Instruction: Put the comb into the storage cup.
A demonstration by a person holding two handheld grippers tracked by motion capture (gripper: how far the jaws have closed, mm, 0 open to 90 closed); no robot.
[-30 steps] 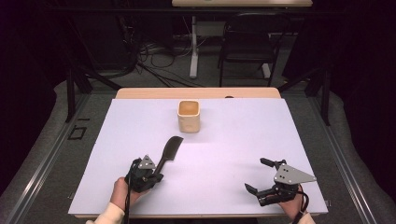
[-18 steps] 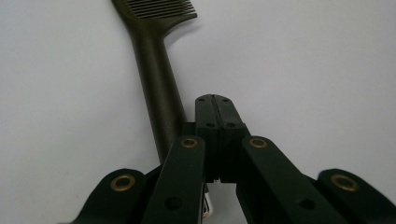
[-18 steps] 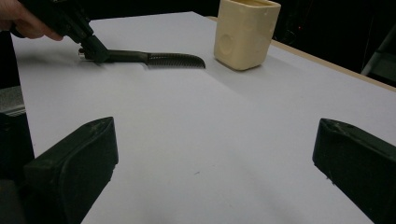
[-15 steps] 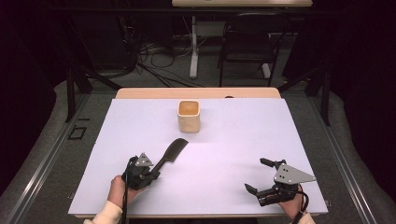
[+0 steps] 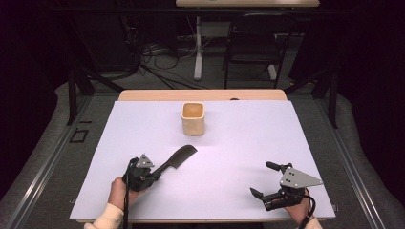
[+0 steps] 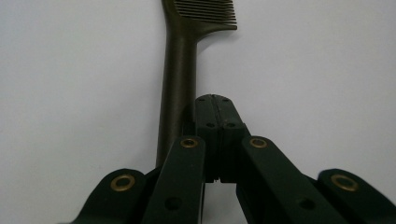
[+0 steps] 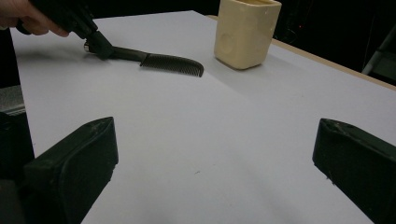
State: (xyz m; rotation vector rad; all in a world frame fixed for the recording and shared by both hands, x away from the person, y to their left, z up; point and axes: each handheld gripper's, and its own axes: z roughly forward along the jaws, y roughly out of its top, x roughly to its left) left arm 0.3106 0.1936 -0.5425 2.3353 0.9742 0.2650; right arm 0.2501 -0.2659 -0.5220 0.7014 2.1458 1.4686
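A black comb (image 5: 181, 155) with a long handle is over the white table sheet, left of centre. My left gripper (image 5: 154, 173) is shut on the end of its handle. In the left gripper view the handle (image 6: 180, 70) runs up along the left side of the closed jaws (image 6: 215, 105), and the teeth are at the top. In the right gripper view the comb (image 7: 170, 63) sticks out of the left gripper (image 7: 99, 45), just above its shadow. My right gripper (image 5: 262, 179) rests near the front right edge, open and holding nothing (image 7: 215, 163).
A cream square cup (image 5: 193, 118) stands upright at the back middle of the white sheet (image 5: 248, 138), also seen in the right gripper view (image 7: 246, 32). A wooden table edge (image 5: 157, 95) runs behind it. A chair (image 5: 253, 47) and cables lie beyond the table.
The left gripper has shifted slightly left. The comb's toothed end has swung a little to the right and lower. The right gripper has not moved.
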